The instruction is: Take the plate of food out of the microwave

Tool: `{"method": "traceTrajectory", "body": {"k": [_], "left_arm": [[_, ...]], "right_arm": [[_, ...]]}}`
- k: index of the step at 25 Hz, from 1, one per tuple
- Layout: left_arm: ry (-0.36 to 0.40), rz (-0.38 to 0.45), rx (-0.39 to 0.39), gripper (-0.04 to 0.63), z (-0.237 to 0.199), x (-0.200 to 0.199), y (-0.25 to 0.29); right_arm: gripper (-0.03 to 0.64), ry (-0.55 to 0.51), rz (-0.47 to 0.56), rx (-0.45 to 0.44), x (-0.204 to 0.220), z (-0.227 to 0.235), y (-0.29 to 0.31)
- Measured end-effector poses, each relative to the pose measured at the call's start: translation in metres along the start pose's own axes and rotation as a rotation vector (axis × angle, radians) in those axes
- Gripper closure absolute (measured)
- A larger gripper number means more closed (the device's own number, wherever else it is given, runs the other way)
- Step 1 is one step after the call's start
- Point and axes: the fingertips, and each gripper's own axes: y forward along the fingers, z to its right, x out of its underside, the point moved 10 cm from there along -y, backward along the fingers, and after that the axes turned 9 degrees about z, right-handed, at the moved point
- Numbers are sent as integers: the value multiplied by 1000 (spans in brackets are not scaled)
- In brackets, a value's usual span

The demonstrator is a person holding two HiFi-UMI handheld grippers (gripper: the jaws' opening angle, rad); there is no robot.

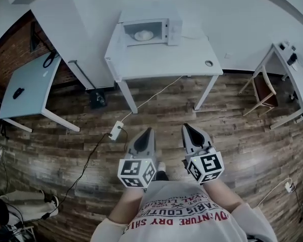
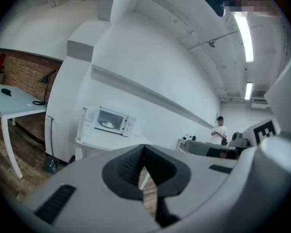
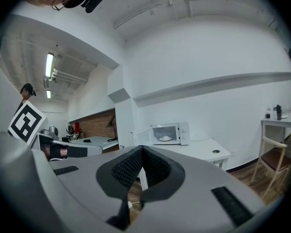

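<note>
White microwave (image 1: 147, 32) sitting on table (image 1: 192, 59), far from me, plate of food (image 1: 143, 35) inside. Am holding left gripper (image 1: 148, 132), right gripper (image 1: 188, 129) pinched together, empty. Nothing done yet: walking over, grabbing plate, pulling out all waiting.

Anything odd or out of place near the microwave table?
Nothing spilled or damaged. The microwave stands with its door open, plate of food inside. A white cable trails off the table to a power strip on the floor, a possible trip hazard.
</note>
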Motion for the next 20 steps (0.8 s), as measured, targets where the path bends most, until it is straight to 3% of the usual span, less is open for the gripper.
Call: {"method": "traceTrajectory", "body": {"k": [9, 20], "left_arm": [[34, -8, 15, 591, -82, -30, 86], [15, -29, -16, 591, -120, -21, 177]], "right_arm": [[612, 4, -14, 2, 8, 9, 119], [612, 23, -46, -31, 27, 64, 213]]}}
